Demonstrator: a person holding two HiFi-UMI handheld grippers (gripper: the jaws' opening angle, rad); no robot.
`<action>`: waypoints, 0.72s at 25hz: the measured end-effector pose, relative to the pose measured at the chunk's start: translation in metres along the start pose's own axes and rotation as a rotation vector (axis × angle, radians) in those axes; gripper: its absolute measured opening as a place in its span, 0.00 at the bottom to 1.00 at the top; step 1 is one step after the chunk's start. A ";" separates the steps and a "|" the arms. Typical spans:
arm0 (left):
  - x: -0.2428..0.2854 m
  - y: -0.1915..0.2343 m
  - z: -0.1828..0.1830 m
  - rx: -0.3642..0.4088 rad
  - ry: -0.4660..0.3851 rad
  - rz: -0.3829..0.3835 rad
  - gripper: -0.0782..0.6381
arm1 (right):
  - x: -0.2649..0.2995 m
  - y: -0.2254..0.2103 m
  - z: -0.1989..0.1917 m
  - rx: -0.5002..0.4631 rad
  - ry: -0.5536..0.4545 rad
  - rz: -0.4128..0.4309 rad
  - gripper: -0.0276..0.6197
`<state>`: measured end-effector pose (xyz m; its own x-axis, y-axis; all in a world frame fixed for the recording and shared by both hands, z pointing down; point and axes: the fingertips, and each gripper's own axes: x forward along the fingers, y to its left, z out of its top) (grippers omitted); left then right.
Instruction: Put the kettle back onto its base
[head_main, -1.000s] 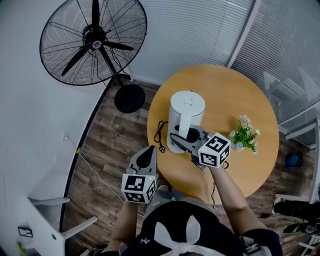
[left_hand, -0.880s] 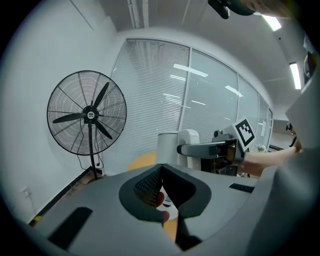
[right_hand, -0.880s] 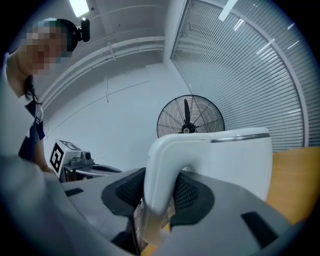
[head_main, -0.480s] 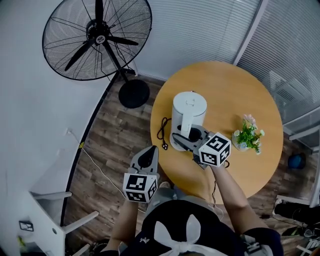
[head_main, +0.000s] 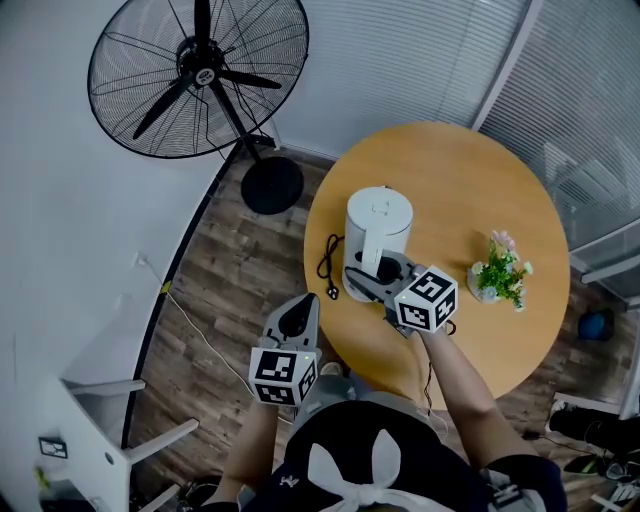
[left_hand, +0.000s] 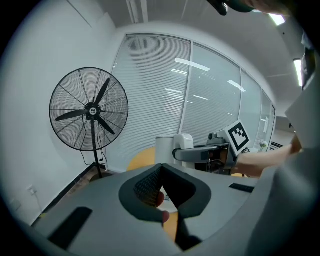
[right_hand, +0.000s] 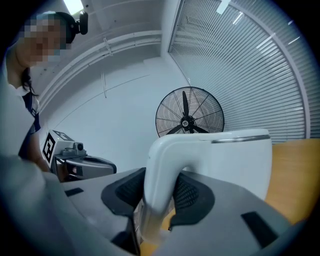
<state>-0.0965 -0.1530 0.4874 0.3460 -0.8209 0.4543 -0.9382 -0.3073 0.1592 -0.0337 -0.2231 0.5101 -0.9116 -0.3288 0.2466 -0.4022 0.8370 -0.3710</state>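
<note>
Right gripper (head_main: 372, 272) is clamped on the handle (right_hand: 159, 167) of the white electric kettle (head_main: 378, 228). In the right gripper view both ribbed pads press on the handle's sides, and the kettle body fills the space just beyond the jaws. The kettle stands upright on the round wooden table (head_main: 455, 175), close to the edge on the fan's side. A black power cord (head_main: 325, 265) loops on the tabletop just beside its foot. From above, a white rim shows at the kettle's bottom, but I can't tell whether that's the base or whether the kettle is seated on it.

Left gripper (head_main: 300, 310) hangs off the table, over the wood floor (head_main: 215, 290). Its jaws are pressed together at the tips with nothing between them, which the left gripper view shows clearly.

A small potted plant (head_main: 498, 272) sits on the table to the kettle's right, well apart. The big black pedestal fan (head_main: 200, 75) stands on the floor by the white wall.
</note>
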 end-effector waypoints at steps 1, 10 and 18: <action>-0.001 0.000 0.000 -0.001 0.001 0.003 0.14 | 0.000 0.000 -0.002 0.000 0.001 0.001 0.28; 0.000 0.004 -0.005 -0.011 0.009 0.015 0.14 | -0.002 0.008 -0.013 -0.009 -0.018 0.027 0.27; 0.001 0.003 -0.005 -0.010 0.006 0.006 0.14 | -0.005 0.024 -0.032 -0.047 0.012 0.043 0.26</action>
<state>-0.0988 -0.1525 0.4924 0.3403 -0.8196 0.4609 -0.9403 -0.2973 0.1655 -0.0362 -0.1879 0.5287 -0.9268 -0.2871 0.2419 -0.3581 0.8698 -0.3395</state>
